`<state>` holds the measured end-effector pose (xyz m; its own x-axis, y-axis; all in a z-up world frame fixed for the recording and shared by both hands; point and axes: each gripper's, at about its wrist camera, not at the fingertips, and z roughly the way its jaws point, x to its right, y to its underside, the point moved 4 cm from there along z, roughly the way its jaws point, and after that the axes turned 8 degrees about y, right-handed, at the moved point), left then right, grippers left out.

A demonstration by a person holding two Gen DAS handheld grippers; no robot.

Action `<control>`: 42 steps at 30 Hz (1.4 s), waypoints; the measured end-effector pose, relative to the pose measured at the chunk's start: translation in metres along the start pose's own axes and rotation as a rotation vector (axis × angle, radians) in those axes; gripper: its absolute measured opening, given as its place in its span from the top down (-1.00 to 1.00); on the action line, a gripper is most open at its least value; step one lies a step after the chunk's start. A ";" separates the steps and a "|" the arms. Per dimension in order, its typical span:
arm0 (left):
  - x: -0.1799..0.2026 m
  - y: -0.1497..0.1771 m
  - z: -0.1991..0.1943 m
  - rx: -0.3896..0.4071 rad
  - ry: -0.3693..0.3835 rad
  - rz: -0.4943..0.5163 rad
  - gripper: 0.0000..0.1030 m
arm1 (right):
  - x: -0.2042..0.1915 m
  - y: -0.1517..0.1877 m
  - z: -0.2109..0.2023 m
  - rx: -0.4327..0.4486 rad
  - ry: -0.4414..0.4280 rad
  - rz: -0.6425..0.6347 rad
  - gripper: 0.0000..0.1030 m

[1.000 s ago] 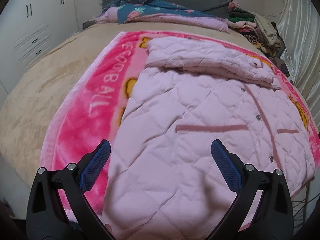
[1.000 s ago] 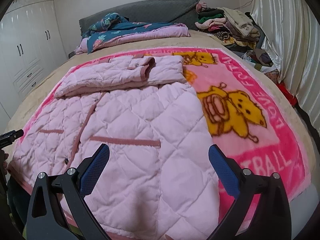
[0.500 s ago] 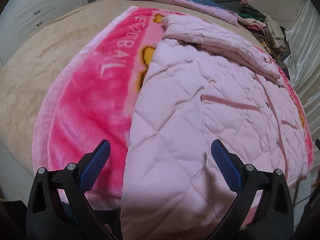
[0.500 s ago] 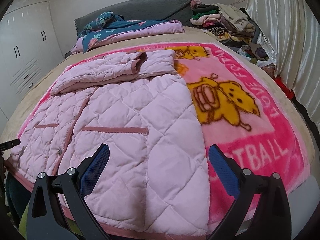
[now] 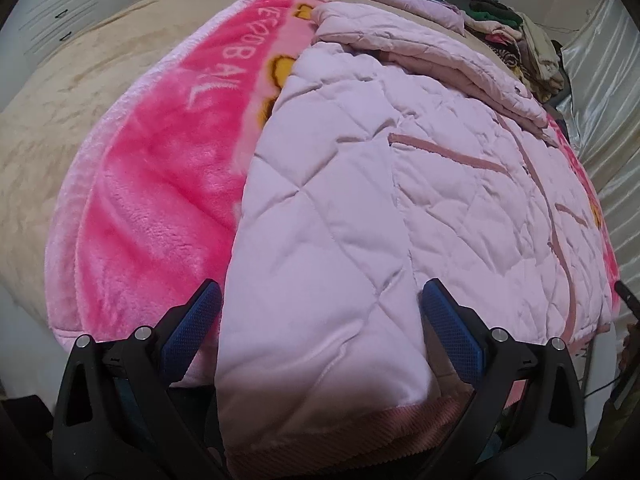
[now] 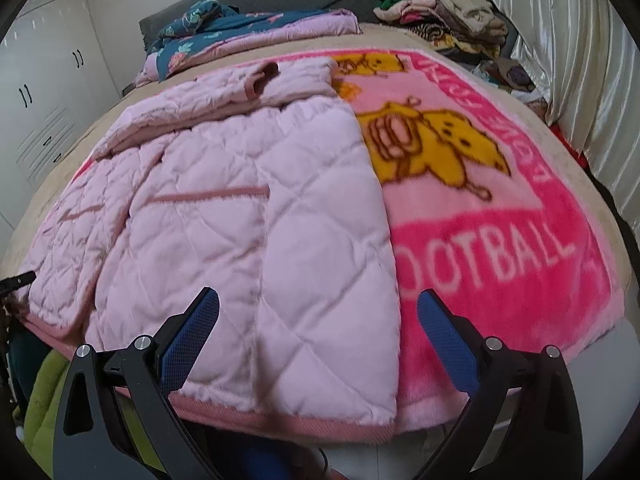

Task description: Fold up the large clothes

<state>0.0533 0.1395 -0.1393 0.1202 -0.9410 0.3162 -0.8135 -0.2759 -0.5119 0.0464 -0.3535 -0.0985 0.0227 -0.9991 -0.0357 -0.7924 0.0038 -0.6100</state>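
Note:
A pale pink quilted jacket (image 5: 380,184) lies flat, front up, on a bright pink football blanket (image 5: 160,200) on the bed, its sleeves folded across the top. It also shows in the right wrist view (image 6: 248,216). My left gripper (image 5: 320,308) is open, its blue pads either side of the jacket's near left hem corner, whose ribbed band (image 5: 360,428) hangs over the bed edge. My right gripper (image 6: 318,306) is open over the near right hem corner (image 6: 360,400). Neither holds cloth.
A folded floral quilt (image 6: 224,28) lies at the headboard. A pile of clothes (image 6: 440,12) sits at the far right by a shiny curtain (image 6: 580,60). White wardrobes (image 6: 44,92) stand on the left. A green item (image 6: 44,396) lies below the bed edge.
Both grippers have moved down and closer to the jacket's hem at the near bed edge. The left one shifted toward the left hem corner. Both stayed open.

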 end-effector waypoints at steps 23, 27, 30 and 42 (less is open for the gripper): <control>0.015 0.003 0.001 0.000 0.020 0.048 -0.66 | -0.001 0.041 -0.004 -0.049 -0.259 0.131 0.52; 0.016 0.005 -0.002 0.004 0.014 0.062 -0.36 | -0.004 0.028 -0.011 -0.010 -0.285 0.102 0.47; 0.017 0.005 -0.008 0.021 0.019 0.068 0.05 | -0.003 0.031 0.000 -0.053 -0.282 0.107 0.26; 0.038 -0.011 -0.028 0.125 0.018 0.166 0.67 | -0.010 0.015 -0.017 0.042 -0.309 0.061 0.65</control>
<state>0.0513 0.1120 -0.0989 -0.0207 -0.9724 0.2324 -0.7440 -0.1403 -0.6533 0.0237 -0.3446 -0.0941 0.1647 -0.9369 -0.3083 -0.7726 0.0718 -0.6309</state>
